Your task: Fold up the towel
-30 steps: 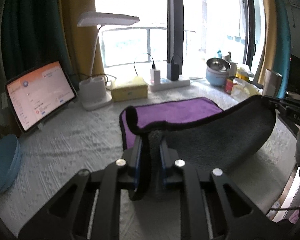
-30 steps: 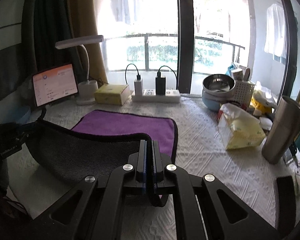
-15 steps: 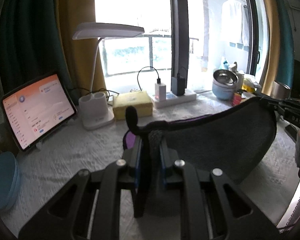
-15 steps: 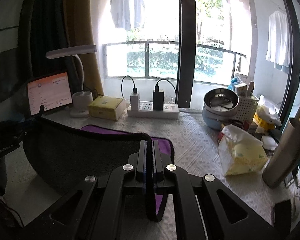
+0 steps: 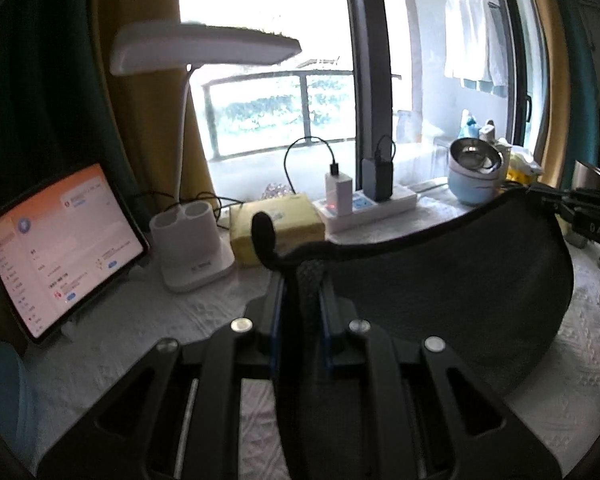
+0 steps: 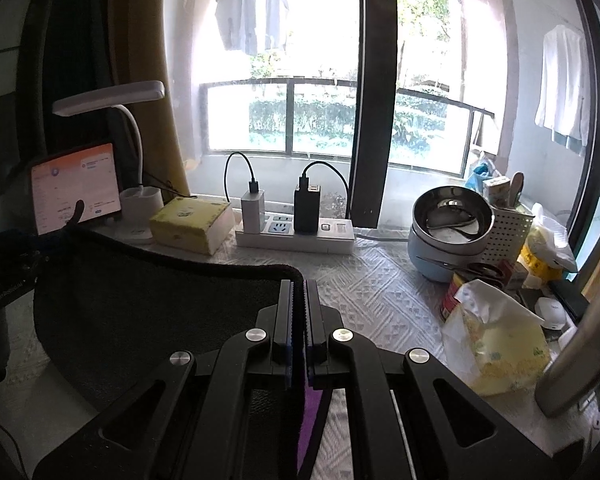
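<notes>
Towel held up between both tongs

The left gripper [image 5: 302,276] and right gripper [image 6: 299,292] each pinch a top corner of the towel [image 5: 440,292], which hangs between them, grey side showing. The tablet's [image 5: 60,248] writing is unreadable.

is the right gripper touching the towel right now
Touching: in the right wrist view the right gripper is shut on the towel's corner.

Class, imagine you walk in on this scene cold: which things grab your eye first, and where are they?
First, the dark towel, stretched in the air between the left claw and the right claw, each shut on a corner. Behind it, the bright window, then the glowing tablet at far left beside the white desk lamp.
</notes>
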A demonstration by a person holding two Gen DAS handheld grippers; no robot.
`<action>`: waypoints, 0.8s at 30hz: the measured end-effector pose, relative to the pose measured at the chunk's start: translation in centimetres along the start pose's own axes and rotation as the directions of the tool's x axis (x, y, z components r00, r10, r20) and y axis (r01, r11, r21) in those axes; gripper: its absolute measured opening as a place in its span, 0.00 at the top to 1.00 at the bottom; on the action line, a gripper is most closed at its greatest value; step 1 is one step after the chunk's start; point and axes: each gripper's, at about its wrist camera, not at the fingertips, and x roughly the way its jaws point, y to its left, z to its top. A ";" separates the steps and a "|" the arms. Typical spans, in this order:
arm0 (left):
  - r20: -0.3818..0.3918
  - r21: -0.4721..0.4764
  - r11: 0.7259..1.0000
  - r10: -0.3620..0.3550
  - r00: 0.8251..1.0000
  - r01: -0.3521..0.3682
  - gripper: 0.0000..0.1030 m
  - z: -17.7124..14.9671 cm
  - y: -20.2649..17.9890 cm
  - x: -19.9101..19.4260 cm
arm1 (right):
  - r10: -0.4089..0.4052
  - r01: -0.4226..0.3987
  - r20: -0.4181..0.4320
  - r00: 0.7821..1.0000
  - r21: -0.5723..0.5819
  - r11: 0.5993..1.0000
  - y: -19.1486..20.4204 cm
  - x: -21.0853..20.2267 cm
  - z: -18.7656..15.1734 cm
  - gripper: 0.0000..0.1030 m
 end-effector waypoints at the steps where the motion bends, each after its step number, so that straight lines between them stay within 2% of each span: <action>1: 0.001 -0.003 1.000 0.003 1.000 -0.003 0.84 0.1 0.1 0.2 | -0.001 0.001 -0.003 1.000 -0.003 1.000 -0.1 0.4 0.1 0.95; 13: -0.025 0.025 0.999 0.034 0.999 -0.034 0.84 1.1 0.0 3.8 | -0.016 0.016 -0.023 1.000 -0.016 1.000 -0.7 4.0 1.1 0.95; 16: -0.086 0.027 1.000 0.018 0.996 -0.016 0.84 0.9 0.2 5.9 | -0.024 0.023 -0.050 0.998 -0.016 1.000 -1.0 5.5 0.9 0.95; 20: -0.167 -0.020 1.000 -0.007 0.986 0.004 0.84 -0.1 1.0 8.7 | -0.033 0.032 -0.099 0.995 -0.010 0.999 -1.3 7.6 0.1 0.95; 24: -0.216 -0.049 0.999 -0.020 0.976 0.009 0.84 -0.7 1.3 10.1 | -0.036 0.036 -0.142 0.989 0.000 0.999 -1.7 9.4 -0.6 0.95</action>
